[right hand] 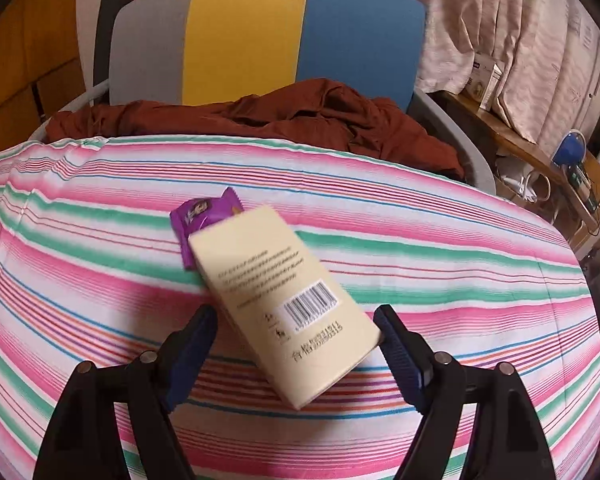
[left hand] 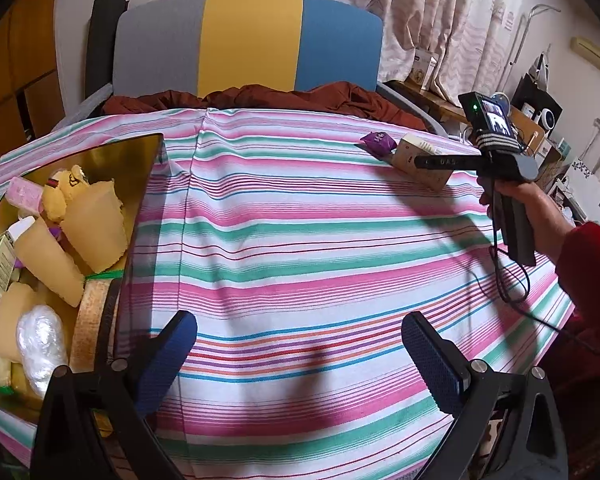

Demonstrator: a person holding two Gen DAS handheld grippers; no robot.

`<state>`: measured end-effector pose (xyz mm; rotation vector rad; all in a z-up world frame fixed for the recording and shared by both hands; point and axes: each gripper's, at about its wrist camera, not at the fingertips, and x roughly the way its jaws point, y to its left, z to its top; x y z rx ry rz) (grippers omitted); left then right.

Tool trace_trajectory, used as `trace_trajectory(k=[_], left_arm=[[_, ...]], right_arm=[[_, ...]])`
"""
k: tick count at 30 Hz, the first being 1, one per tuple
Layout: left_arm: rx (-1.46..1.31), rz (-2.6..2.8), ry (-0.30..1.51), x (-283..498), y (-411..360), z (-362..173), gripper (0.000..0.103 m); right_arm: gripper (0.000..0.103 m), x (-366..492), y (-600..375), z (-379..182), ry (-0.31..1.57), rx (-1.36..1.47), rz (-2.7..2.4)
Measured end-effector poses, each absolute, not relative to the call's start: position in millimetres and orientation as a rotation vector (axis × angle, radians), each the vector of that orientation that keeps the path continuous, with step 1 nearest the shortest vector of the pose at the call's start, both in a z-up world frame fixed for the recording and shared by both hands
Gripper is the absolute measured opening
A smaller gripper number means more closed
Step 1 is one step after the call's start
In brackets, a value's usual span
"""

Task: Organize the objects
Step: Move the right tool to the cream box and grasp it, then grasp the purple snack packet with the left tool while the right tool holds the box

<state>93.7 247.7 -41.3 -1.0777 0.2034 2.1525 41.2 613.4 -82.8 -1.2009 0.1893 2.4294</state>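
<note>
L gripper (left hand: 299,354) jaws wide apart, R gripper (right hand: 296,340) jaws part-open, both angled down

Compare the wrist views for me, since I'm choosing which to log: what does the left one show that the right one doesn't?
Only the left view: the gold tray of collected items, the hand holding the right gripper, and the open left gripper. Only the right view: the box's barcode. Both: cream box, purple packet, striped cloth, chair.

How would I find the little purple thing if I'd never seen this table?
Look at the striped tablecloth, on the side nearest the grey, yellow and blue chair. A cream box with a barcode lies there, and the purple wrapper pokes out from its far end. It is small, crinkly and shiny.
</note>
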Motion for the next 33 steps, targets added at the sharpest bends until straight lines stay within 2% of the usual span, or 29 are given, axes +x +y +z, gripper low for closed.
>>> trace_trajectory(k=[2, 5, 15, 22, 28, 30, 33], left_arm=[[-1.082, 2.150, 0.202, 93.3, 250.4, -41.6, 0.103], [-1.087, 2.138, 0.203, 92.2, 258.1, -41.3, 0.103], [-0.993, 2.153, 0.211, 62.3, 327.4, -23.2, 0.103], [-0.852, 2.173, 0.351, 18.9, 426.1, -21.5, 0.103], [-0.774, 2.106, 0.507, -15.6, 509.5, -40.9, 0.103], [-0.798, 2.090, 0.487, -31.0, 526.7, -49.0, 0.103], [-0.831, 2.054, 0.444, -43.0, 542.5, -57.1, 0.095]], right_arm=[[0.058, 49.9, 614.4, -85.2, 0.297, -1.161, 2.455], [0.053, 64.4, 609.4, -86.8, 0.345, -1.076, 2.431], [0.051, 98.3, 603.6, -86.2, 0.389, -0.862, 2.281], [0.051, 100.8, 609.8, -87.4, 0.398, -0.839, 2.242], [0.051, 103.4, 611.4, -90.4, 0.424, -0.826, 2.245], [0.051, 105.2, 612.6, -90.8, 0.437, -0.818, 2.240], [0.051, 107.1, 613.7, -91.4, 0.457, -0.808, 2.237]])
